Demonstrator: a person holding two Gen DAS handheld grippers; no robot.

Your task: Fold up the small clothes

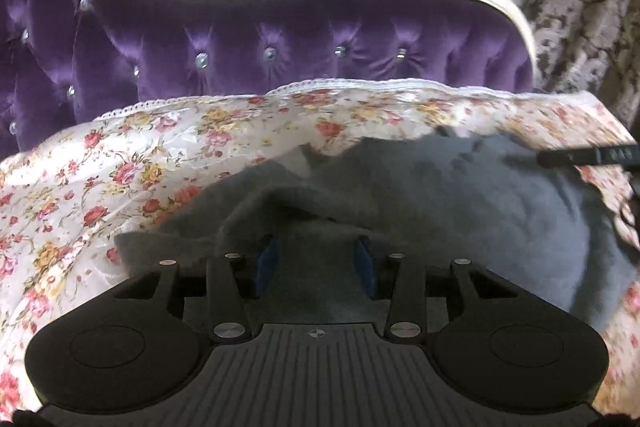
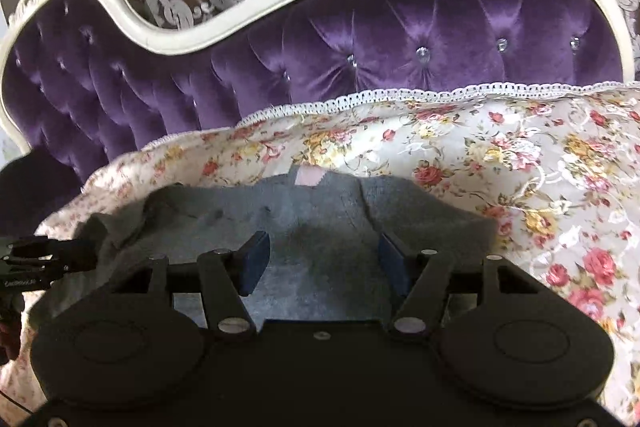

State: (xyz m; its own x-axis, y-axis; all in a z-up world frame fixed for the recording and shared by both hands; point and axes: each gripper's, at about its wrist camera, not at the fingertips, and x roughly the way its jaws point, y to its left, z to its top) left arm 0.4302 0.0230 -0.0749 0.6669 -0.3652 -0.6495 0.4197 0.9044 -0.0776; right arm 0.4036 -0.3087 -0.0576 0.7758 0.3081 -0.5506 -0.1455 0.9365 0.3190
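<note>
just one grey garment (image 1: 460,211), two tools

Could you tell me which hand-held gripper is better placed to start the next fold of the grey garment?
Probably the left hand-held gripper: its open jaws straddle a raised fold of the grey garment. The right hand-held gripper is open over flat cloth.

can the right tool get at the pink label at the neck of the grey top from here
Probably yes. The right tool is open over the grey top, and the pink label lies uncovered straight ahead past its fingertips, with only flat fabric between.
</note>
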